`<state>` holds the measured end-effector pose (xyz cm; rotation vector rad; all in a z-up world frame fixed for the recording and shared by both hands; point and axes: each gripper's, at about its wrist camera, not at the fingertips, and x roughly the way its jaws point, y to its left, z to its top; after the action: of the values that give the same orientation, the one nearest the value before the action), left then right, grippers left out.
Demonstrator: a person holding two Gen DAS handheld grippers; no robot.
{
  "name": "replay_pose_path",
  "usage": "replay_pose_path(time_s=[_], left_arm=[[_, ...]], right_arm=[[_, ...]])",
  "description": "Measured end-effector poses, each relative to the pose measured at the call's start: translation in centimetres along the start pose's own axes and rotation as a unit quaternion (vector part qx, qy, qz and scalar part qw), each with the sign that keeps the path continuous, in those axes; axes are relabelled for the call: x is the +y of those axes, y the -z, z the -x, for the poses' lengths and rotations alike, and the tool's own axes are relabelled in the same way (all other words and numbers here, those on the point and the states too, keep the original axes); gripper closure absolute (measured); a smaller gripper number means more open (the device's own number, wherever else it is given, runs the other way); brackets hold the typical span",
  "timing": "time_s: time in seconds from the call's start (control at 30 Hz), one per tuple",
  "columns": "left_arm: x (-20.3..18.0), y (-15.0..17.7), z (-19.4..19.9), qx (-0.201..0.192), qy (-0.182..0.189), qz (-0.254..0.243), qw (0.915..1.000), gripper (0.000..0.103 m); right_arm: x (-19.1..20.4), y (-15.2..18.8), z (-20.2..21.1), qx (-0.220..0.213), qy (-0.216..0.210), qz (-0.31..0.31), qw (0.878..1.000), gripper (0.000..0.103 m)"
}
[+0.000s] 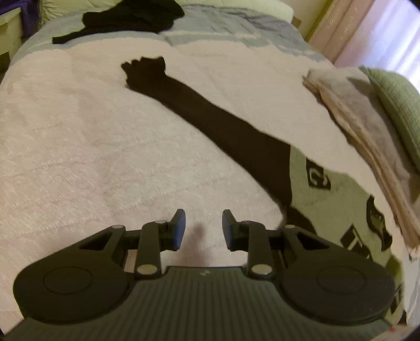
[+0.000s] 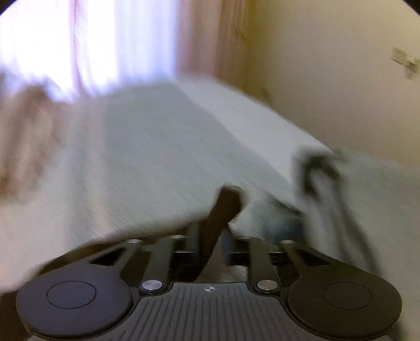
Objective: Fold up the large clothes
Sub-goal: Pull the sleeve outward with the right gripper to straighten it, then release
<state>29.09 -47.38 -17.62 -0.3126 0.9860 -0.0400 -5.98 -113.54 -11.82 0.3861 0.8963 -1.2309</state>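
Note:
A pale green shirt (image 1: pixel 341 199) with black lettering lies at the right of the bed. Its black long sleeve (image 1: pixel 199 110) stretches diagonally up and left across the white fluffy blanket (image 1: pixel 92 144). My left gripper (image 1: pixel 203 228) hovers over bare blanket left of the shirt's body, open, with nothing between its fingers. The right wrist view is blurred. There my right gripper (image 2: pixel 210 236) is shut on a dark strip of the shirt (image 2: pixel 225 204), and pale cloth (image 2: pixel 157 157) spreads ahead of it, with black print (image 2: pixel 315 170) showing at a fold to the right.
A black garment (image 1: pixel 131 18) lies at the far end of the bed. Folded beige cloths (image 1: pixel 354 126) and a green knit (image 1: pixel 399 105) sit at the right edge. Pink curtains (image 2: pixel 105 47) and a cream wall (image 2: pixel 328 78) with a socket (image 2: pixel 404 60) stand beyond.

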Motion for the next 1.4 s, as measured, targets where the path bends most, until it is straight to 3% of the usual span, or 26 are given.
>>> replay_pose_path(time_s=[0.03, 0.1, 0.2, 0.23, 0.27, 0.3, 0.37, 0.43, 0.5, 0.63, 0.67, 0.7, 0.73, 0.8, 0.9, 0.93, 0.97, 1.13, 1.17, 1.2, 1.27, 1.4], left_arm=[[-0.2, 0.2, -0.1, 0.006, 0.000, -0.001, 1.0000, 0.078], [-0.5, 0.6, -0.1, 0.012, 0.005, 0.000, 0.9999, 0.078], [-1.1, 0.5, -0.1, 0.016, 0.014, -0.011, 0.9997, 0.075], [-1.3, 0.3, -0.1, 0.017, 0.017, -0.016, 0.9996, 0.075], [-1.5, 0.2, -0.1, 0.017, 0.021, -0.023, 0.9994, 0.074], [-1.8, -0.1, -0.2, 0.018, 0.028, -0.034, 0.9989, 0.073], [-2.3, -0.6, -0.6, 0.019, 0.040, -0.047, 0.9979, 0.073], [-2.8, -1.2, -1.2, 0.015, 0.047, -0.053, 0.9974, 0.073], [-3.1, -2.0, -1.9, 0.012, 0.055, -0.047, 0.9973, 0.073], [-3.4, -3.4, -3.2, 0.010, 0.068, -0.046, 0.9966, 0.073], [-3.4, -3.6, -3.4, 0.012, 0.070, -0.049, 0.9963, 0.073], [-3.3, -3.8, -3.6, 0.013, 0.072, -0.052, 0.9960, 0.073], [-3.2, -4.0, -3.7, 0.014, 0.073, -0.055, 0.9957, 0.073], [-2.8, -4.2, -3.9, 0.016, 0.075, -0.060, 0.9953, 0.073], [-1.9, -4.1, -4.4, 0.020, 0.068, -0.057, 0.9959, 0.073], [-1.6, -3.9, -4.7, 0.023, 0.065, -0.053, 0.9963, 0.073], [-1.5, -3.7, -5.0, 0.028, 0.060, -0.051, 0.9965, 0.073], [-1.7, -2.9, -5.5, 0.043, 0.061, -0.071, 0.9947, 0.073], [-1.7, -2.8, -5.1, 0.042, 0.065, -0.076, 0.9941, 0.073], [-1.7, -2.8, -4.7, 0.040, 0.069, -0.079, 0.9936, 0.072], [-1.5, -2.6, -3.9, 0.038, 0.073, -0.083, 0.9931, 0.071], [-0.8, -2.2, -2.7, 0.034, 0.072, -0.080, 0.9936, 0.071]], right_arm=[[0.7, 0.9, 0.2, 0.006, -0.003, 0.044, 0.999, 0.063], [2.2, 2.5, 1.1, 0.016, -0.004, 0.106, 0.994, 0.049], [3.6, 3.3, 4.0, -0.011, -0.047, 0.102, 0.994, 0.047], [3.9, 3.4, 5.1, -0.032, -0.083, 0.095, 0.992, 0.047], [4.7, 3.1, 5.8, -0.047, -0.144, 0.091, 0.984, 0.047], [5.9, 2.8, 6.0, -0.046, -0.216, 0.092, 0.971, 0.047], [9.1, 1.8, 4.8, -0.013, -0.354, 0.104, 0.929, 0.047], [13.3, 0.8, 2.9, 0.005, -0.443, 0.134, 0.886, 0.047], [17.7, 0.1, 1.4, 0.025, -0.473, 0.167, 0.865, 0.047], [23.9, 0.1, -1.3, 0.037, -0.495, 0.218, 0.841, 0.048], [24.3, 0.8, -1.5, 0.052, -0.502, 0.222, 0.834, 0.056], [24.7, 1.2, -2.2, 0.073, -0.518, 0.225, 0.822, 0.091], [24.8, 1.6, -2.3, 0.082, -0.518, 0.224, 0.821, 0.103], [23.3, 1.8, -2.1, 0.064, -0.502, 0.198, 0.839, 0.103], [20.3, 1.9, -2.9, 0.051, -0.406, 0.098, 0.907, 0.103], [20.2, 2.3, -3.5, 0.058, -0.364, 0.095, 0.925, 0.103], [20.4, 2.8, -4.2, 0.066, -0.345, 0.107, 0.930, 0.103], [19.6, 1.9, -2.5, 0.051, -0.336, 0.076, 0.938, 0.103], [19.0, 1.8, -1.5, 0.033, -0.354, 0.068, 0.932, 0.092], [18.4, 1.8, -0.5, 0.018, -0.381, 0.069, 0.922, 0.063], [18.5, 2.1, 0.2, 0.007, -0.426, 0.102, 0.899, 0.038], [21.6, 2.2, -1.2, 0.027, -0.450, 0.239, 0.860, 0.038]])
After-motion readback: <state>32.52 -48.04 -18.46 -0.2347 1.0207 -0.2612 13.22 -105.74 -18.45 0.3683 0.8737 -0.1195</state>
